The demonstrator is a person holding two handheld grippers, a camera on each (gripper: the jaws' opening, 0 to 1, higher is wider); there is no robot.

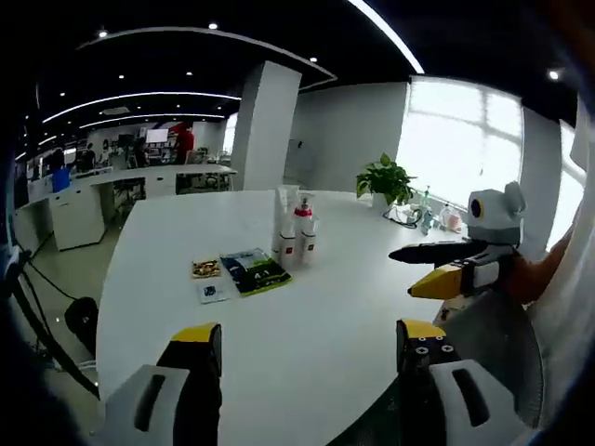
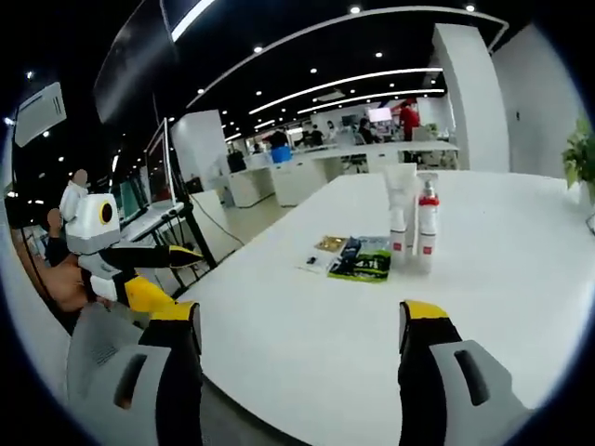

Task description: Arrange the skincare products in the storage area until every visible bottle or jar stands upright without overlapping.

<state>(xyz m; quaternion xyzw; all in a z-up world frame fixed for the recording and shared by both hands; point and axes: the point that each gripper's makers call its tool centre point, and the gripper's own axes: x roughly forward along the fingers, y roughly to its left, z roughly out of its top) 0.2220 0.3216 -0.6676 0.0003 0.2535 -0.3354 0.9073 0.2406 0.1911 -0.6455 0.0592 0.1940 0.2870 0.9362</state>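
A tight cluster of white skincare bottles (image 1: 294, 232) stands upright mid-table, one with a red cap, two with red labels. In the right gripper view the same bottles (image 2: 414, 223) stand beyond my jaws. Flat dark-green packets (image 1: 253, 270) and two small sachets (image 1: 206, 268) lie just left of them; the packets (image 2: 363, 260) show again in the right gripper view. My left gripper (image 1: 311, 336) hovers open over the near table edge, well short of the bottles. My right gripper (image 2: 299, 318) is open too, holding nothing. It enters the left gripper view from the right (image 1: 444, 267), jaws apart.
The white table (image 1: 316, 316) is wide with a rounded near edge. A potted plant (image 1: 385, 180) and small clutter (image 1: 429, 219) sit at its far side by the window. A pillar (image 1: 265, 125), desks and people stand in the office behind.
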